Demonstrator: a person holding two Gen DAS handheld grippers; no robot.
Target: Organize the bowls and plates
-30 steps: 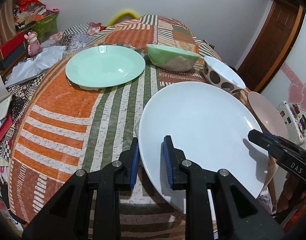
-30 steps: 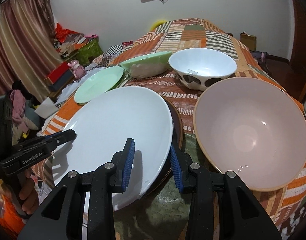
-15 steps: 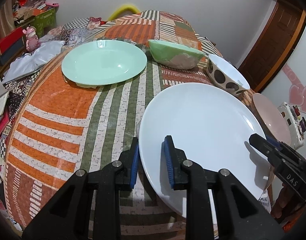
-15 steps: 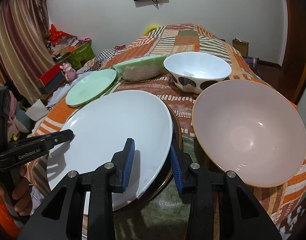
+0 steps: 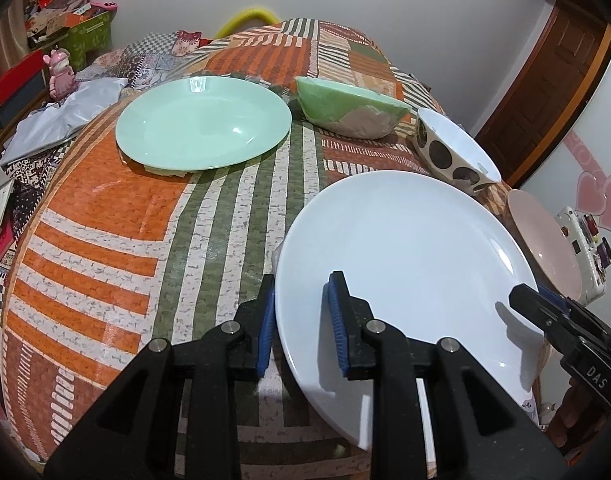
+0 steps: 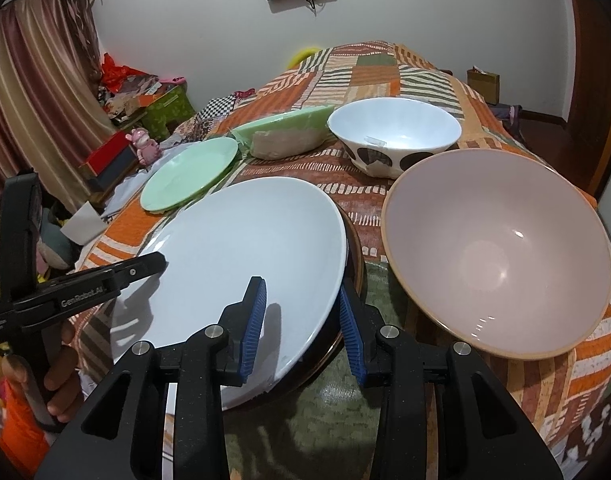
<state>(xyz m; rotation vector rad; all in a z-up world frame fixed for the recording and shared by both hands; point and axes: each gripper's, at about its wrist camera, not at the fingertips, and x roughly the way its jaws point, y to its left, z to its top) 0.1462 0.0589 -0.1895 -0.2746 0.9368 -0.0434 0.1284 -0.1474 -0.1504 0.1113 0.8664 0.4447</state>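
Note:
A large white plate (image 5: 405, 260) is gripped at opposite rims. My left gripper (image 5: 301, 320) is shut on its left rim. My right gripper (image 6: 301, 320) is shut on the white plate's (image 6: 245, 260) right rim, with the edge of a brown dish (image 6: 355, 248) under it also between the jaws. On the table beyond lie a mint green plate (image 5: 201, 128), a green bowl (image 5: 345, 108) tipped on its side and a white bowl with dark spots (image 6: 393, 132). A big pink bowl (image 6: 497, 252) stands just right of the white plate.
The patchwork tablecloth (image 5: 105, 240) in orange, green and white covers the rounded table. Left of it are boxes, cloths and a pink toy figure (image 5: 59, 76). A wooden door (image 5: 545, 100) is at the right. A hand (image 6: 61, 380) holds the left gripper's handle.

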